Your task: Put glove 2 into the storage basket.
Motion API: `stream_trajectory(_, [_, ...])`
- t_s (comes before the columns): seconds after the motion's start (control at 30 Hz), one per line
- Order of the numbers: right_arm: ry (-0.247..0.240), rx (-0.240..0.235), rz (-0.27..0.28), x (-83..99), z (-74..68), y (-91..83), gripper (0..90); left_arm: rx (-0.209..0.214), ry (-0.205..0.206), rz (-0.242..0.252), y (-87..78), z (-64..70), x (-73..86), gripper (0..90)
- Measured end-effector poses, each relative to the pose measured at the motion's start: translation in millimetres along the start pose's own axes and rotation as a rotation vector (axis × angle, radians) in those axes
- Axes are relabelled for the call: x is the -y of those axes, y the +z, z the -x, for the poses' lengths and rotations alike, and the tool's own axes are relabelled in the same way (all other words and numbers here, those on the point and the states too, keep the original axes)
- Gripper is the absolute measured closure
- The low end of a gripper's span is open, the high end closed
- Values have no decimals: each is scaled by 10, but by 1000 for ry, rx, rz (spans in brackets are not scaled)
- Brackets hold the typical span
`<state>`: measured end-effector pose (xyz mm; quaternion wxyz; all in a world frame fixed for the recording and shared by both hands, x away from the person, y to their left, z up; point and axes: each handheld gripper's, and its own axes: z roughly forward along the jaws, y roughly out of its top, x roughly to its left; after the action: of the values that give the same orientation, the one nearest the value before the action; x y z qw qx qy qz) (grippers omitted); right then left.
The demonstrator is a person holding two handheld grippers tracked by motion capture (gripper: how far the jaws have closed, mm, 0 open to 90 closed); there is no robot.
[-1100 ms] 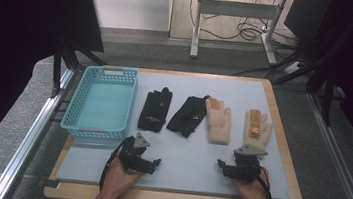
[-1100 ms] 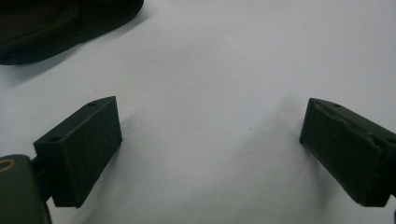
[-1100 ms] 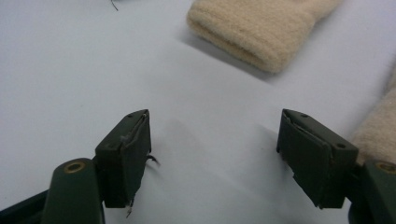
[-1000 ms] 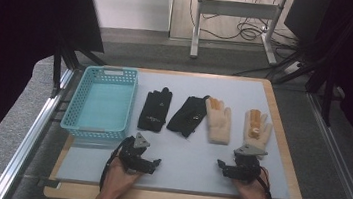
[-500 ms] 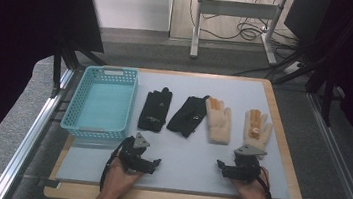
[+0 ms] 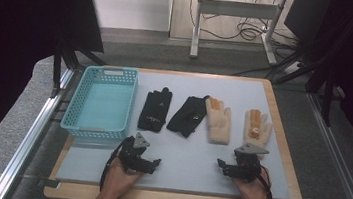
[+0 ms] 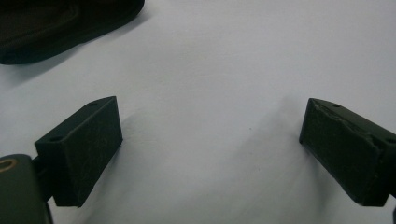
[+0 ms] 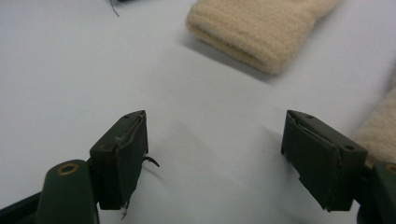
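Two black gloves (image 6: 155,109) (image 6: 189,116) and two cream gloves (image 6: 218,121) (image 6: 257,127) lie in a row across the grey mat (image 6: 192,161). A light blue basket (image 6: 100,103) stands empty at the left. My left gripper (image 6: 153,163) rests on the mat near the front, below the black gloves, open with nothing between its jaws (image 7: 210,149). A black glove's cuff (image 7: 56,23) lies ahead of it to the left. My right gripper (image 6: 221,166) rests at the front right, open and empty (image 8: 215,149), with a cream glove's cuff (image 8: 257,32) ahead.
The mat lies on a wooden board (image 6: 281,136) with a raised rim. Metal rails (image 6: 34,133) run along both sides of the table. Beyond the far edge stands a metal frame with cables on the floor (image 6: 239,16).
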<state>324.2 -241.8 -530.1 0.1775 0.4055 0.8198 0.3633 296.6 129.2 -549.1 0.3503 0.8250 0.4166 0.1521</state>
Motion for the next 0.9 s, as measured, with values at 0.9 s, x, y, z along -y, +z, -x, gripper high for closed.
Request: stream_trajectory(0.9, [-56, -94, 19, -817, -115, 403, 466, 2, 2, -2, -2, -4, 0, 59])
